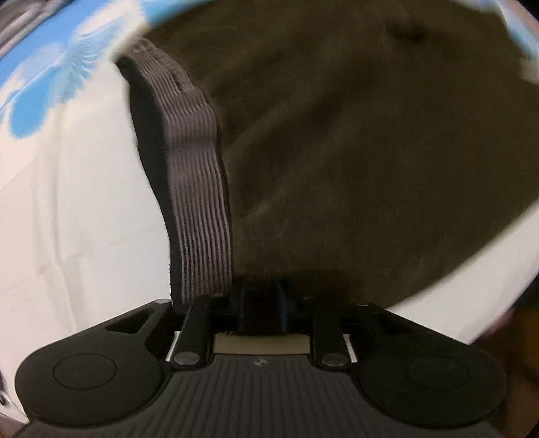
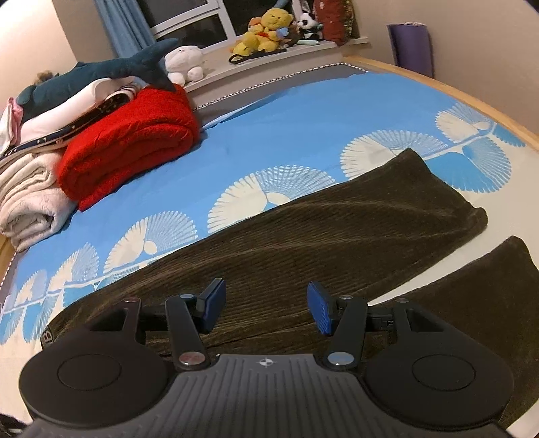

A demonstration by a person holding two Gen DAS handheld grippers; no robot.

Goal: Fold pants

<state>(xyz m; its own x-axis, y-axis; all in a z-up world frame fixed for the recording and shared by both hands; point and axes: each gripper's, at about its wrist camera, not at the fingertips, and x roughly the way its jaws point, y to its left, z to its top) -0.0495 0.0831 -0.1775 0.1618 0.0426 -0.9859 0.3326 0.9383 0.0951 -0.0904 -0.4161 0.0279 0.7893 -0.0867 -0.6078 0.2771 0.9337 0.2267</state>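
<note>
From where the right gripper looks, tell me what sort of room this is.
Most likely a bedroom. The pants lie on a bed with a blue patterned sheet, folded blankets sit stacked at one end, and plush toys line the window ledge.

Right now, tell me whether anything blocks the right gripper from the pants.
Nothing visible does. The right gripper hovers open directly over the brown pants, with only fabric between its blue fingers.

A red blanket is being kept beside cream towels on the blue bedsheet, under a plush shark.
</note>
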